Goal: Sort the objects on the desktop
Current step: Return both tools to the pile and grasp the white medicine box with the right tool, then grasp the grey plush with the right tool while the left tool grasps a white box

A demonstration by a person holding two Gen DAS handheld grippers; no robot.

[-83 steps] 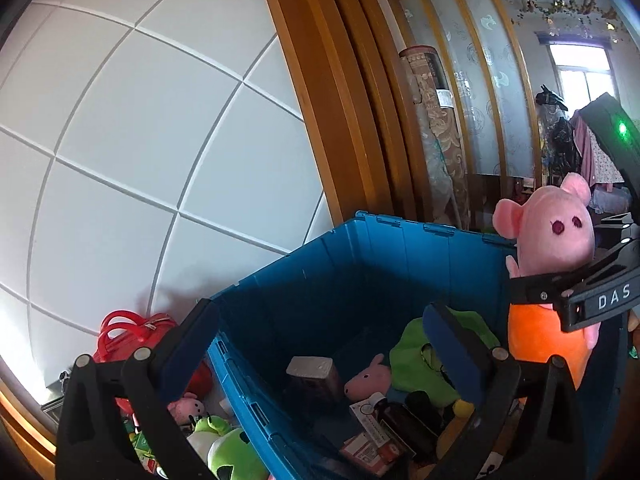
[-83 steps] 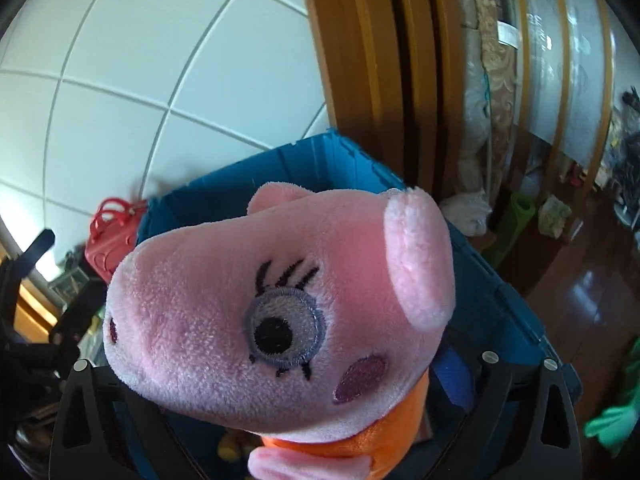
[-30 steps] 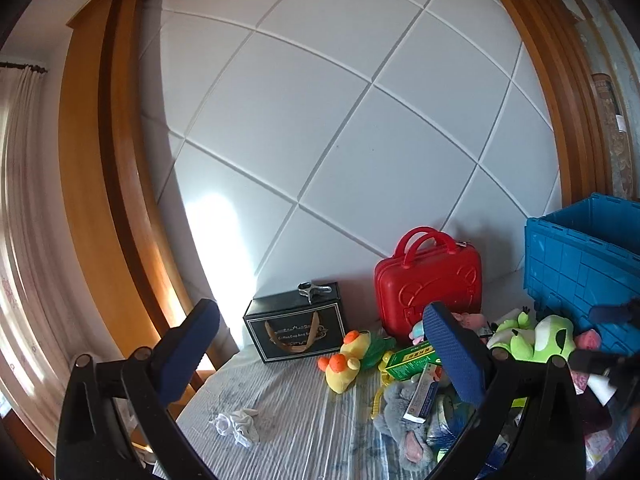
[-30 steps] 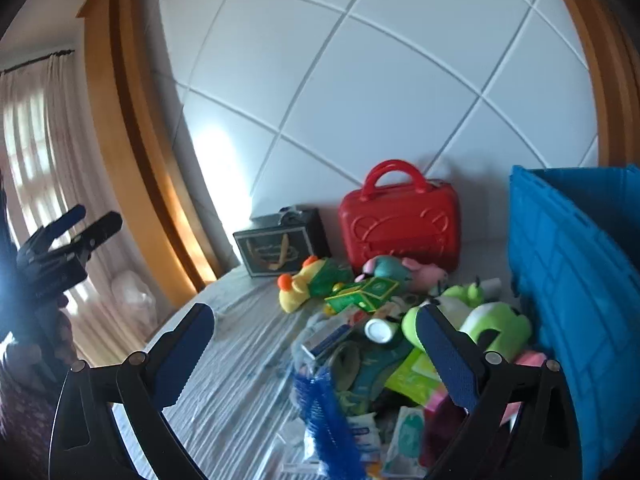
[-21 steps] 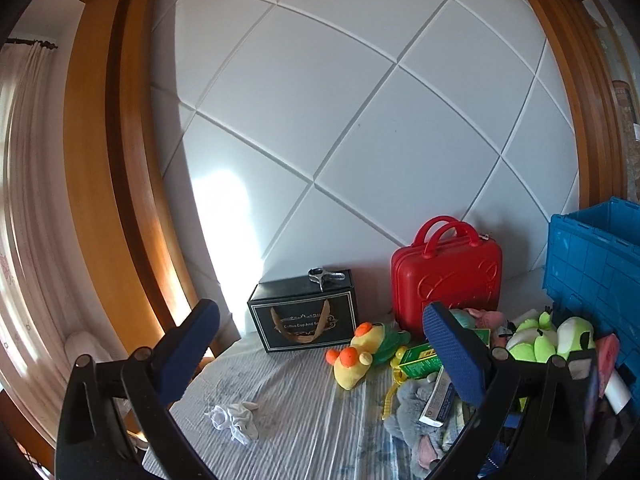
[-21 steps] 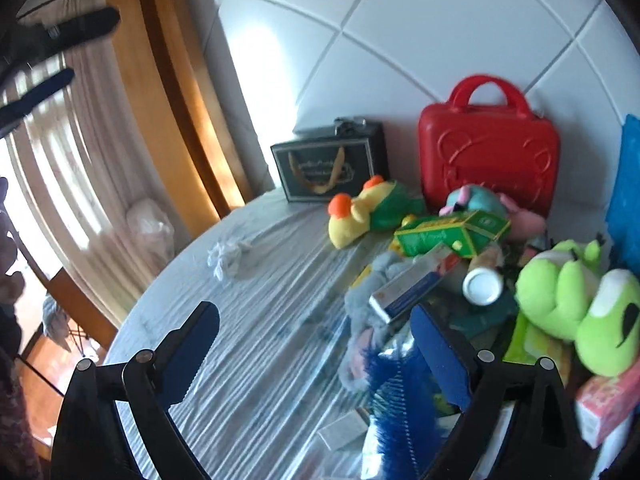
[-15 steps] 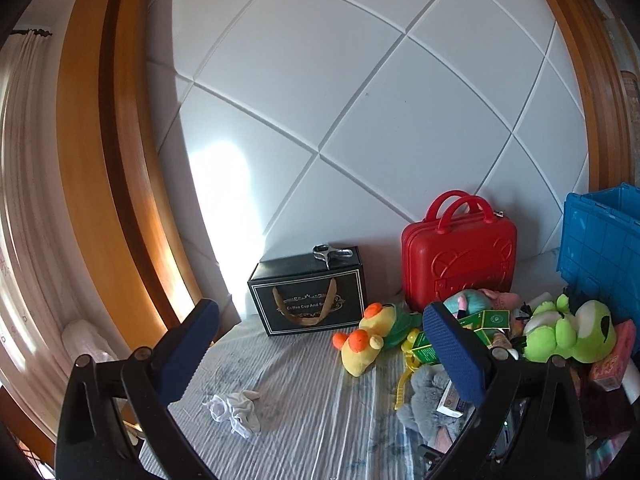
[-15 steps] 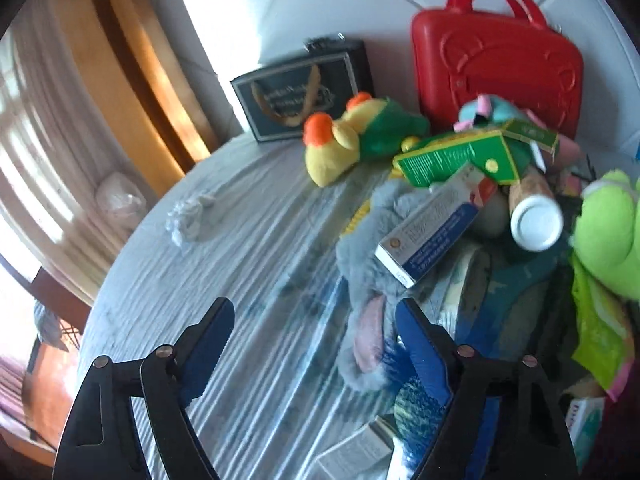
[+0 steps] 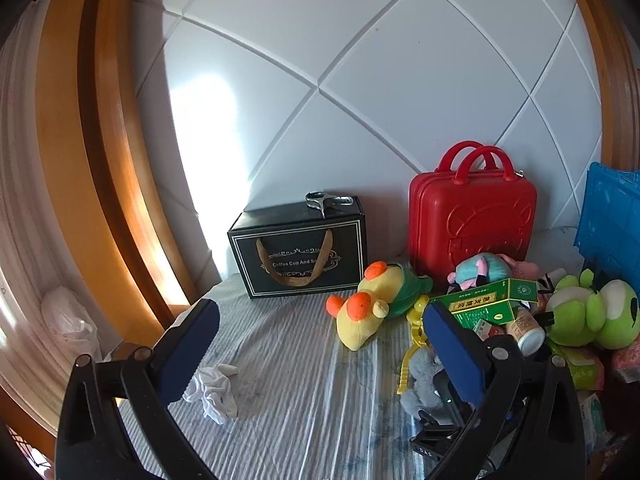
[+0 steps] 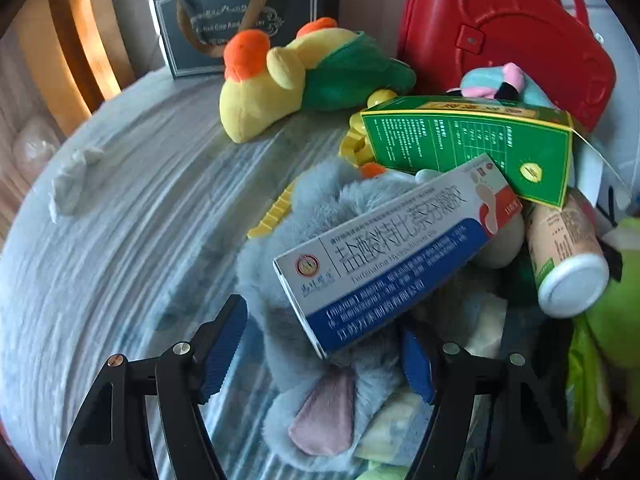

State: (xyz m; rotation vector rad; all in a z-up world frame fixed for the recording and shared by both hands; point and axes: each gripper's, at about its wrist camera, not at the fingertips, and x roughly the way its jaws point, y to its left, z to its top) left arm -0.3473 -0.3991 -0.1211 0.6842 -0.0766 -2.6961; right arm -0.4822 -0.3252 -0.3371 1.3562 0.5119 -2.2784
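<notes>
Since 0.5 s ago my right gripper (image 10: 320,350) is dropping closer onto the pile. Left view: my left gripper (image 9: 320,344) is hanging wide open over the cloth (image 9: 288,392), holding nothing; black box (image 9: 298,248), red case (image 9: 472,220) and blue bin (image 9: 612,220) are standing along the wall. Right view: jaws wide, straddling the grey plush (image 10: 320,376), white-blue carton (image 10: 392,252) lying on it, green box (image 10: 472,144) just behind.

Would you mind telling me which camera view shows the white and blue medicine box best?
The right wrist view: the white and blue medicine box lies large and unobstructed on the grey plush toy, its print showing. In the left wrist view I cannot make it out; the left gripper finger blocks that spot.
</notes>
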